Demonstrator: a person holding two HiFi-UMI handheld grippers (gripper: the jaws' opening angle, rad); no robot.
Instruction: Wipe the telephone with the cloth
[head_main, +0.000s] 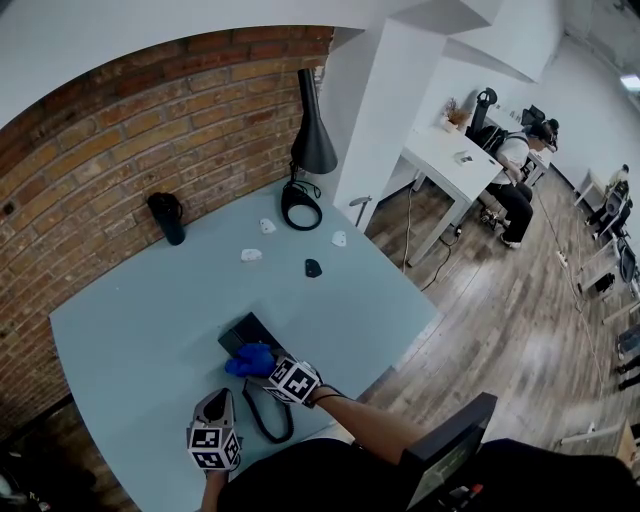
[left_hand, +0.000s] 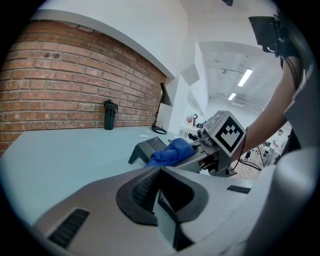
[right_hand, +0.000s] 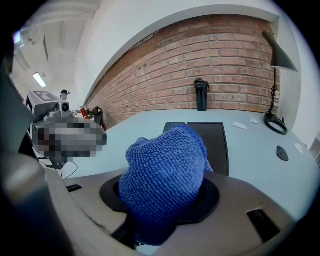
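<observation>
Brick wall (head_main: 120, 140), wood floor (head_main: 510, 320), white desk (head_main: 450, 160), black lamp (head_main: 310, 130) w/ pale table (head_main: 140, 330).

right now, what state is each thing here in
cloth, bunched up in the right gripper's jaws, against the phone's near end
phone, lying on the table
right gripper, shut on the cloth
left gripper, shut, nothing in it
lamp, upright by the wall
bottle, upright, lid on

Overhead head view; low, close gripper views, likely same telephone (right_hand: 212, 142)
</observation>
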